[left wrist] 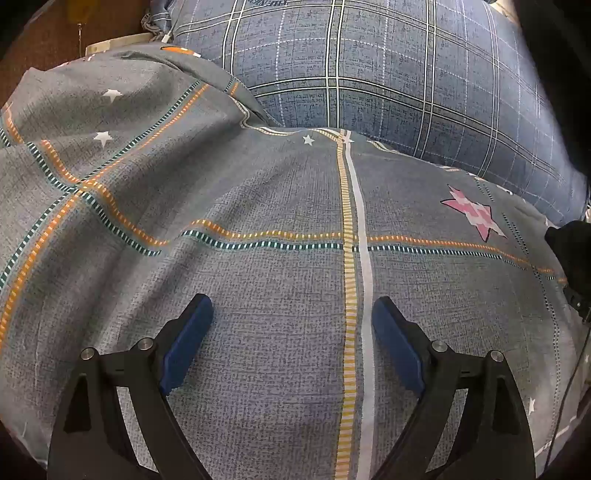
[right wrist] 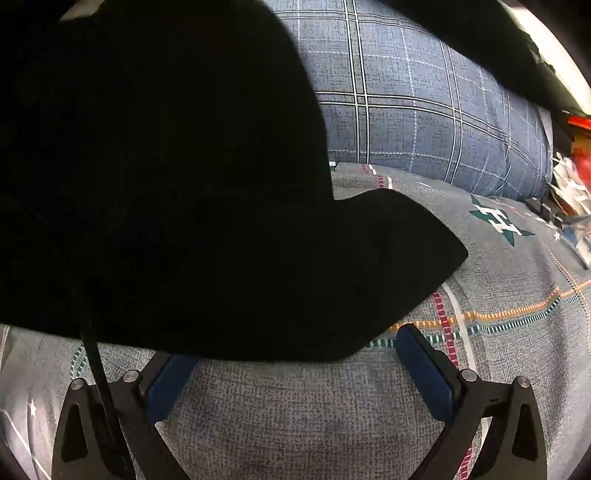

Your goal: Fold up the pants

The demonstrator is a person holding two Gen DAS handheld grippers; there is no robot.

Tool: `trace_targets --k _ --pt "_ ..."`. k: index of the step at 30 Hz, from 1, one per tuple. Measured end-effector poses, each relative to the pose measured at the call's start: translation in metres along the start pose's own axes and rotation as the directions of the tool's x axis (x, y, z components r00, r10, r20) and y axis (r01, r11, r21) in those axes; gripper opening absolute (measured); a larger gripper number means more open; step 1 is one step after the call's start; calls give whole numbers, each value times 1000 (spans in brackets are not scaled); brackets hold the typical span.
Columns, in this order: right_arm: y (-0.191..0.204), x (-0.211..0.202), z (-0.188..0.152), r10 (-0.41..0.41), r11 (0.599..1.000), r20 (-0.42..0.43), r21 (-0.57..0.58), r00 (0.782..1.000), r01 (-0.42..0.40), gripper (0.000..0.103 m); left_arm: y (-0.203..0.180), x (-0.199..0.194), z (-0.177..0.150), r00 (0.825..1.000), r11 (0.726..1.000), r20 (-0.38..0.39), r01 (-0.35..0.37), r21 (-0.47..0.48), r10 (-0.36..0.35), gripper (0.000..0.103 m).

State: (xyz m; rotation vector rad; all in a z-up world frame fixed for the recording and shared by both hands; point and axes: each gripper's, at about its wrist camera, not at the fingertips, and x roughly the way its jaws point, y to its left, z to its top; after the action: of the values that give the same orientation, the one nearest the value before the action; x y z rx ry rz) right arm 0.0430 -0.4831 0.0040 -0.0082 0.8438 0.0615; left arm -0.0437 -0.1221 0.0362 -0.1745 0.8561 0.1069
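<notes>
The black pants [right wrist: 166, 192] lie on the grey patterned bedspread [right wrist: 295, 417] and fill the left and middle of the right wrist view. One rounded corner of them reaches right. My right gripper [right wrist: 295, 350] is open, just in front of the pants' near edge, and its left fingertip is hidden under the cloth. A thin black cord [right wrist: 98, 373] hangs from the pants over the left finger. My left gripper [left wrist: 291, 310] is open and empty over bare bedspread [left wrist: 258, 280]. A small piece of the black pants [left wrist: 570, 254] shows at the right edge of the left wrist view.
A blue plaid pillow [left wrist: 388, 74] lies along the far side of the bed, also in the right wrist view [right wrist: 424, 118]. Clutter of bags and boxes [right wrist: 570, 184] sits past the bed's right end. A brown floor [left wrist: 55, 33] shows at the far left.
</notes>
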Motion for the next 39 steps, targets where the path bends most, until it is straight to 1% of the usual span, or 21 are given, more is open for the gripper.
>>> trace_targets --k 5,12,21,23,25,29,30,33,35,37,39 --pt "4 2 3 -1 1000 -1 0 1000 1 103 6 10 3 1000 1000 0 -12 -2 12 89" --pt "-3 3 2 -3 1000 0 -2 1000 3 103 11 27 2 1000 1000 4 -12 3 12 89" --pt "-2 2 1 2 1000 4 1 1000 -2 103 7 34 -4 1000 1000 2 -25 10 25 89" --pt "3 1 1 -6 1000 3 -6 1000 6 103 6 33 -6 1000 999 -6 -22 31 23 89" --pt "1 3 1 3 1000 0 1 1000 -3 103 4 33 -7 1000 998 -26 -12 62 14 89" --pt "5 -3 -4 -8 1000 -2 15 1000 8 103 0 21 -17 998 999 -54 -33 27 35 89" --pt "5 -5 -5 -6 1000 -5 17 1000 6 103 -2 14 -20 999 999 -45 -30 29 31 89" --pt "8 -13 -10 8 1000 -13 7 1000 -7 103 -11 -9 -23 999 997 21 -51 54 50 89" --pt "7 -22 -17 5 999 0 42 1000 -5 96 -17 -21 -20 998 997 44 -43 67 40 89" --pt "8 -36 -27 38 995 23 94 999 -40 93 -21 -28 -13 998 997 55 -19 69 15 89" --pt "11 -47 -33 78 990 35 114 996 -82 92 -28 -36 -9 997 997 75 -3 74 -3 89"
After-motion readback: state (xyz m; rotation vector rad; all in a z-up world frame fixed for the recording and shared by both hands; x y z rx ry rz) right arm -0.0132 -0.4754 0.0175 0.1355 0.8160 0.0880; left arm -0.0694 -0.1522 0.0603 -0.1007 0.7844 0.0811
